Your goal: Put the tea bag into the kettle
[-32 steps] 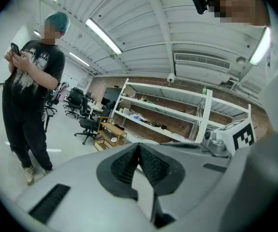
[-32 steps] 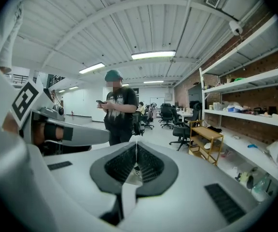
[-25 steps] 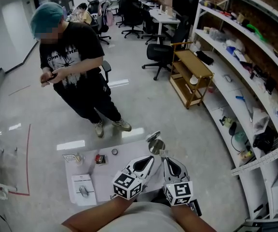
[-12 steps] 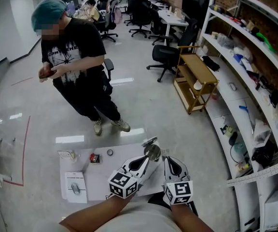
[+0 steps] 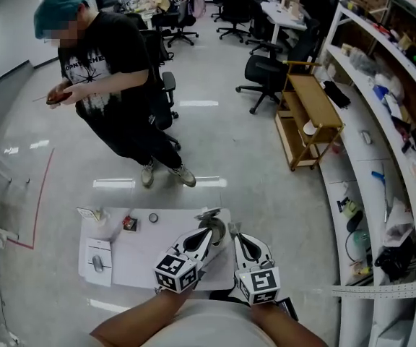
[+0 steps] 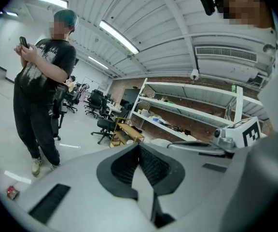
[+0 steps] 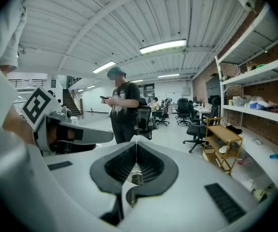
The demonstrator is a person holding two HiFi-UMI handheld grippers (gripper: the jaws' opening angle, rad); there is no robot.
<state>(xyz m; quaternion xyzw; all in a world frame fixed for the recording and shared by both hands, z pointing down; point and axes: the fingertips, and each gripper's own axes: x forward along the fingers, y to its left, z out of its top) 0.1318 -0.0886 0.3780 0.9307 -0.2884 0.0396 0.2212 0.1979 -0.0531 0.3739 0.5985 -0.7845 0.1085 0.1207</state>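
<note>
My left gripper [image 5: 202,241] and right gripper [image 5: 237,237], fingers pressed together on nothing, hover low centre by the shiny steel kettle [image 5: 217,227]; I reckon reaching comes next, spreading fingers over what seems the small red tea bag [image 5: 129,223], lower left on the white tabletop [image 5: 143,255].

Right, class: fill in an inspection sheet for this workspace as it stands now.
Surface: white table on a glossy floor.
Job's things: metal kettle at the table's far edge; small red packet, possibly the tea bag, apart to its left.
Clutter: small round object; white sheet bearing a mouse-shaped thing.
Grippers: left gripper and right gripper both shut, by the kettle; nothing clearly held.
Cables: nothing seen.
Surroundings: standing person, wooden trolley, shelves.
</note>
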